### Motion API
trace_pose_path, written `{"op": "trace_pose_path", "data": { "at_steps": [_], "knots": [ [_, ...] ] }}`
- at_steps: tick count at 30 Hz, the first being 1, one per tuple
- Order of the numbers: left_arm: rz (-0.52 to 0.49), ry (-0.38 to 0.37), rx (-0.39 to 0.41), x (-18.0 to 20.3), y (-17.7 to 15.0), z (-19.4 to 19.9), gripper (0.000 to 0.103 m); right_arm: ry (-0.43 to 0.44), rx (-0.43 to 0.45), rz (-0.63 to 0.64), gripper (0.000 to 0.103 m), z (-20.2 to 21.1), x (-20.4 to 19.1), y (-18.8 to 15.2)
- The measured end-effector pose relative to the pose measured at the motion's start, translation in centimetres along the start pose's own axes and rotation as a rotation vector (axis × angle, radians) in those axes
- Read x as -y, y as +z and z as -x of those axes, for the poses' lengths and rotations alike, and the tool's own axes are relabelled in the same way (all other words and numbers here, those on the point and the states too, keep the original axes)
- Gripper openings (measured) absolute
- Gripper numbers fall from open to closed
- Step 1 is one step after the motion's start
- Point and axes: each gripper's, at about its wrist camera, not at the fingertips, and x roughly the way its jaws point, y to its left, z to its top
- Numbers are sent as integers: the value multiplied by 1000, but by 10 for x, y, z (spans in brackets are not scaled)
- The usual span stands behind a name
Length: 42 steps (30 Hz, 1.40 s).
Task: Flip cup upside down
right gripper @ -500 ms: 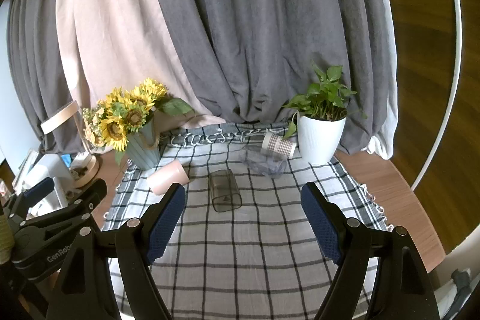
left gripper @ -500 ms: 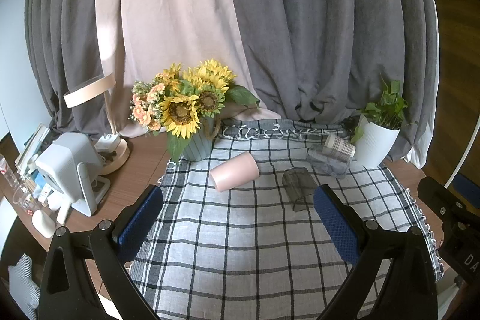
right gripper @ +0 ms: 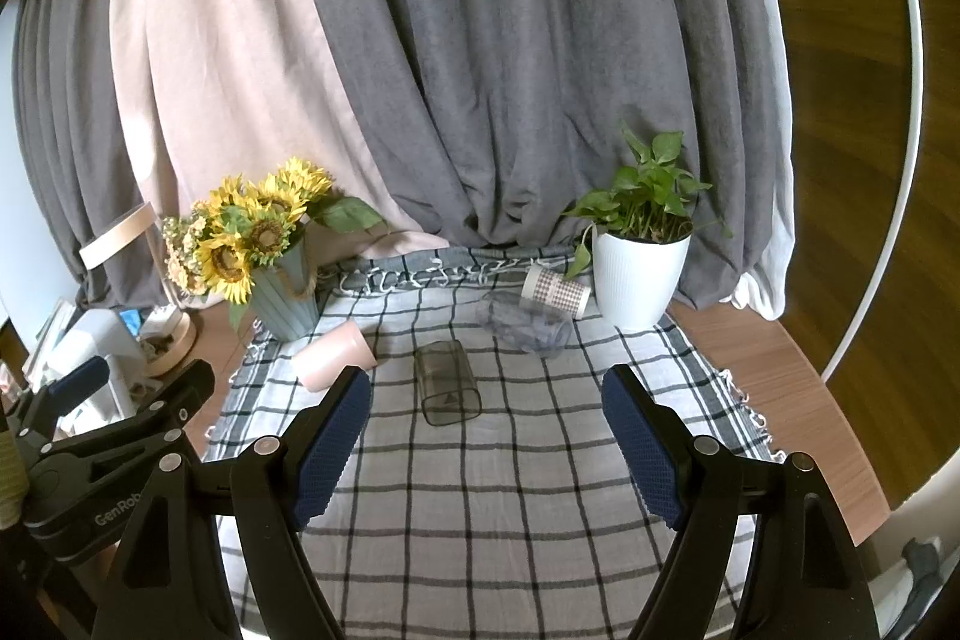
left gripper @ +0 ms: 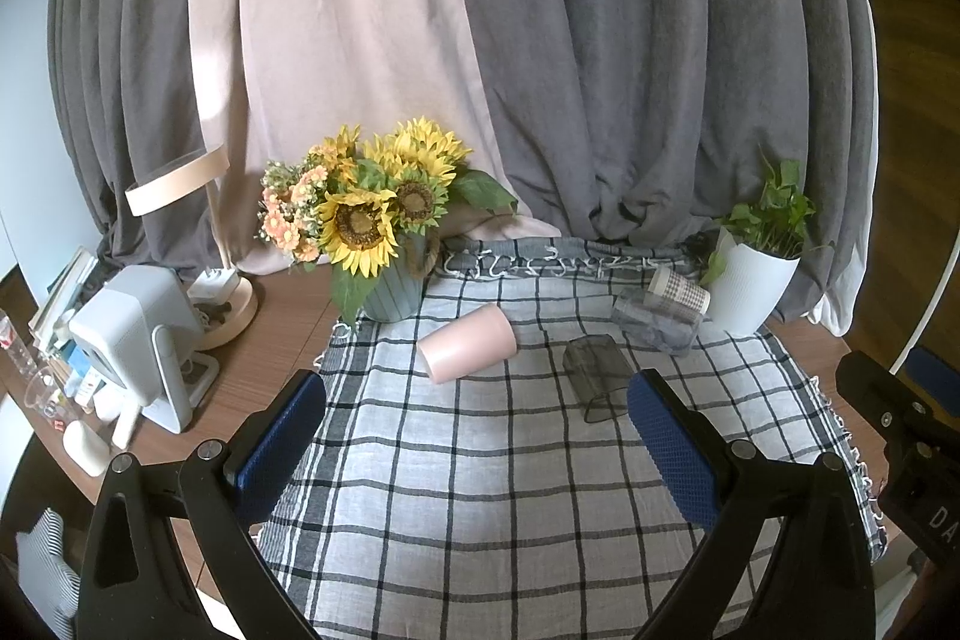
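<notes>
Several cups lie on their sides on a checked cloth [left gripper: 480,490]. A pink cup [left gripper: 467,351] lies at the left, also in the right wrist view [right gripper: 333,355]. A smoky grey cup [left gripper: 597,377] [right gripper: 447,381] lies in the middle, mouth toward me. A clear cup [left gripper: 657,323] [right gripper: 527,325] and a patterned paper cup [left gripper: 678,290] [right gripper: 555,293] lie at the back right. My left gripper [left gripper: 477,436] is open and empty, short of the cups. My right gripper [right gripper: 485,430] is open and empty, just short of the grey cup.
A sunflower vase [left gripper: 393,289] stands at the cloth's back left, a white plant pot [right gripper: 639,280] at the back right. A lamp [left gripper: 231,307] and a white device [left gripper: 135,340] crowd the wooden table at the left. Curtains hang behind.
</notes>
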Motion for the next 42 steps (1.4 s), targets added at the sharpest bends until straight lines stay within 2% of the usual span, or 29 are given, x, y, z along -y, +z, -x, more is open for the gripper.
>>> {"op": "trace_pose_path", "data": {
  "at_steps": [25, 28, 32, 37, 42],
  "knots": [
    [-18, -22, -32, -1, -1, -16, 103, -7, -7, -4, 79, -6, 0, -1],
    [-37, -51, -72, -2, -2, -32, 103, -21, -28, -27, 80, -19, 0, -3],
    [-76, -89, -140, -10, -5, -64, 103, -23, -104, -60, 80, -49, -7, -8],
    [-177, -86, -172, -15, -7, -105, 103, -35, -170, -95, 80, -90, -19, -15],
    [-281, -66, -252, -20, -9, -158, 103, -56, -230, -138, 80, -127, -32, -23]
  ]
}}
